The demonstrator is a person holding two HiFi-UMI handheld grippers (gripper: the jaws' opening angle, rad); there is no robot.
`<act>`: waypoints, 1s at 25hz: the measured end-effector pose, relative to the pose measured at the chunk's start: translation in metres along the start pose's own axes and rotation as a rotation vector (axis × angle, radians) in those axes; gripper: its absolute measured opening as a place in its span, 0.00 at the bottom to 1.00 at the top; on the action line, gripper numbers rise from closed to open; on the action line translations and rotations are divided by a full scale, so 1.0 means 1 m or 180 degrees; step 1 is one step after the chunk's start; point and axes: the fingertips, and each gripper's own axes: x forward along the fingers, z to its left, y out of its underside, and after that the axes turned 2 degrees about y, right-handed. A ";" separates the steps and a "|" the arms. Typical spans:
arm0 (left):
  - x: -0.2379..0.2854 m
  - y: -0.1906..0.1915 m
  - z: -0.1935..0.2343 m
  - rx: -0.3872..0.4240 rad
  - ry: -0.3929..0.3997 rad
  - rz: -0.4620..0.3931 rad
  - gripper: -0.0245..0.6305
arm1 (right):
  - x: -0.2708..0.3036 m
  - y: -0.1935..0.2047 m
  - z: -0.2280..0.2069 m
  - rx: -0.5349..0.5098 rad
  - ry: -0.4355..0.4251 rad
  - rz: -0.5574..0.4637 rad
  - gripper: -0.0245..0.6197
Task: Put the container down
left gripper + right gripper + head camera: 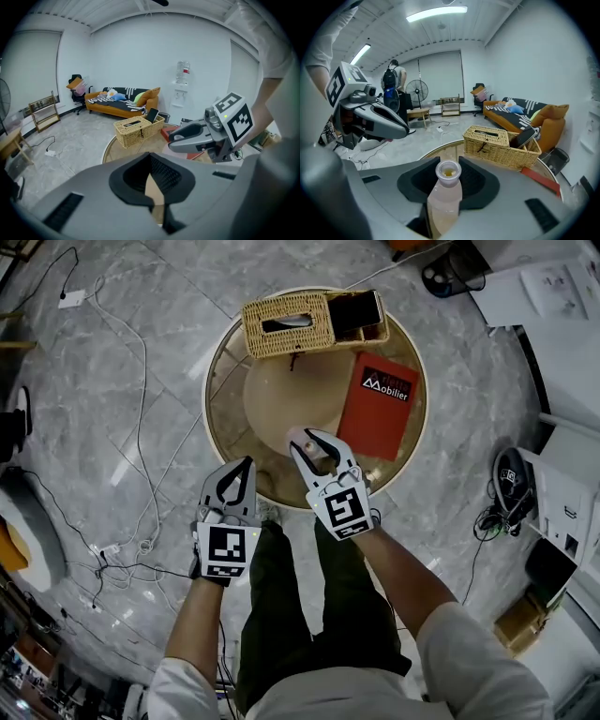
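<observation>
The task is not finished. The container, a small pale translucent bottle, is gripped in the right gripper, with the jaws pressed against its sides below the neck. In the head view it sits in the lower middle of the round desk, just inside the near rim. Judging from this, what is left is to bring it down until its base rests on the desk, then open the jaws and draw them clear.

The left gripper plays no part. Its jaws are closed on nothing, and it sits beside the right one at the desk's lower left rim. The upper part of the desk holds a wicker basket with a phone leaning in its end section, and a red book lies at the right. All three are well apart from the container, so the spot beneath it looks free.

The base of the container cannot be seen. The jaws cover it in the right gripper view, and the gripper body covers it from above. I therefore cannot tell whether it already touches the desk or hangs just over it. Only the pale top shows in the head view. The neck shows a yellowish centre, and whether that is an open mouth or a cap is hard to make out. How full the container is stays unclear.
</observation>
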 end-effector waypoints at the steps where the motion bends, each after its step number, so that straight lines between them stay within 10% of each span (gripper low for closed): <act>1: 0.005 0.003 0.002 -0.0017 0.0000 0.0009 0.05 | 0.006 0.004 -0.001 -0.0005 -0.0010 0.0012 0.26; 25: 0.057 0.037 0.024 -0.0128 0.0048 0.0184 0.05 | 0.075 0.037 -0.027 0.0018 0.0007 0.0077 0.26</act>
